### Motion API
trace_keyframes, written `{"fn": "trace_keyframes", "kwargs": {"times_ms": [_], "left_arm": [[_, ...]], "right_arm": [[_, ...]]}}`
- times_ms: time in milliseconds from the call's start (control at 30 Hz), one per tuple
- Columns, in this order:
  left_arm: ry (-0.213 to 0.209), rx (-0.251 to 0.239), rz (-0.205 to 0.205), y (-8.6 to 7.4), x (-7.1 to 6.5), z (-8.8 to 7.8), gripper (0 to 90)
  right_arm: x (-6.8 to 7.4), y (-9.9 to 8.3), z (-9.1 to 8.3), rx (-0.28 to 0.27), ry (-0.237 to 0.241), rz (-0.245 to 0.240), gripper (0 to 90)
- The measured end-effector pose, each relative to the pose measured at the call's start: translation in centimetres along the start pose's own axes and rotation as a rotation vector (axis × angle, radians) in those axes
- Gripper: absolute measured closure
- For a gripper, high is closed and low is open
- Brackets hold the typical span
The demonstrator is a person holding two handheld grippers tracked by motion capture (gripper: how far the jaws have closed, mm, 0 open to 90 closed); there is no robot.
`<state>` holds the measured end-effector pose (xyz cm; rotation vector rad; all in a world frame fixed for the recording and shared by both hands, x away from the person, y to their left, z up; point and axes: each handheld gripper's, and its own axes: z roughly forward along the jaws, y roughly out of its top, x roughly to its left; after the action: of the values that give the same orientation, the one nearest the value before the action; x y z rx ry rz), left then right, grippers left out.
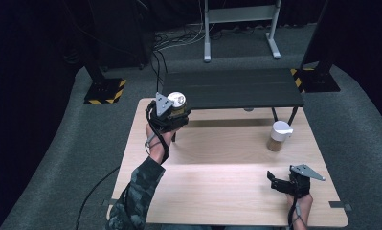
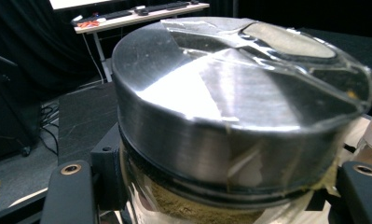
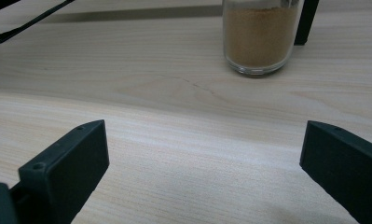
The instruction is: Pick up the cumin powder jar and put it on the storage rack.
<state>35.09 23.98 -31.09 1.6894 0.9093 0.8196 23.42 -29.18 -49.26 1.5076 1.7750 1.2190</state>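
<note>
My left gripper (image 1: 175,116) is held above the table's far left part, shut on a glass jar (image 1: 177,106) with a silver lid (image 2: 230,107) and tan powder inside. In the left gripper view the lid looms close, and the black jaws clamp the glass just below it. My right gripper (image 1: 277,181) rests low near the front right of the table, jaws wide apart with nothing between them. A second jar (image 1: 277,136) with a white lid and brown powder (image 3: 259,35) stands upright on the table beyond the right gripper.
The light wooden table (image 1: 217,187) has a black shelf (image 1: 231,88) raised along its far edge. Grey carpet surrounds the table, with stand bases and cables on the floor behind.
</note>
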Motion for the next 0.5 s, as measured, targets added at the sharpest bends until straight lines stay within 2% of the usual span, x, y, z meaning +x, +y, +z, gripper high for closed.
{"fn": "trace_keyframes", "kwargs": {"times_ms": [267, 500], "left_arm": [[0.006, 0.014, 0.004, 1.0, 0.6, 0.5, 29.7], [0.009, 0.014, -0.010, 1.5, 0.9, 1.0, 29.7]], "right_arm": [[0.0, 0.0, 0.0, -0.001, 0.000, 0.000, 0.0], [-0.1, 0.0, 0.0, -0.002, 0.002, 0.003, 0.0]]}}
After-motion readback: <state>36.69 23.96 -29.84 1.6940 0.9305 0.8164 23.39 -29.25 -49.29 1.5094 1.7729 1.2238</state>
